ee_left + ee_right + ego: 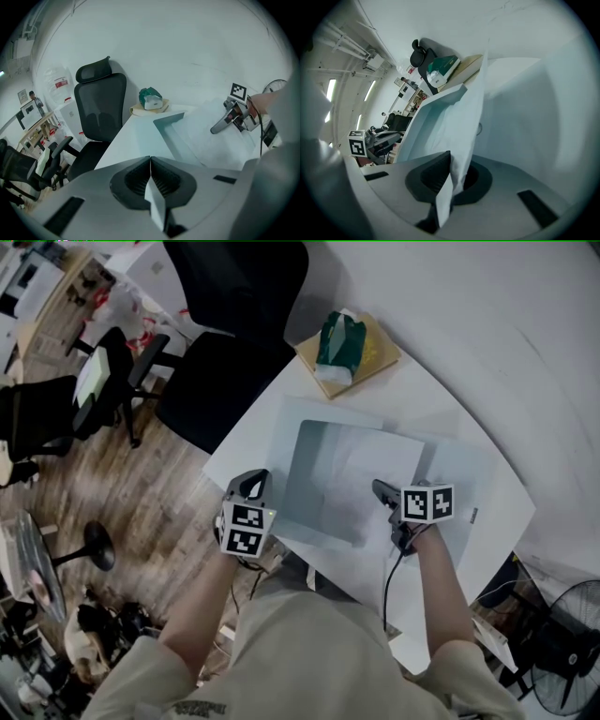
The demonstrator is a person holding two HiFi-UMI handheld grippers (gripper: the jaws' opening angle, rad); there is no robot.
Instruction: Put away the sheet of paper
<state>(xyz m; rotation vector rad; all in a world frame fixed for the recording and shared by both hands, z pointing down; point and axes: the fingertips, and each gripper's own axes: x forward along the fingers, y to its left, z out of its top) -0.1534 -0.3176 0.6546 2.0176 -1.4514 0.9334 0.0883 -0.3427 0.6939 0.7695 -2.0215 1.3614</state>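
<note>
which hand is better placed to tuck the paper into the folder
Right: the right gripper clamps the paper at the folder; the left gripper is shut, beside it.

Head camera: high above the table (258, 432), facing steeply down, with the person's lap at the bottom edge. Left camera: rides right behind the left tongs (251, 482), low at the near table edge, facing across to the chair (101, 103) and green packet (151, 97); the right tongs (220, 126) show at its right. Right camera: rolled, very close to the sheet (459, 112), facing the same packet. All three views share packet, chair and sheet.
</note>
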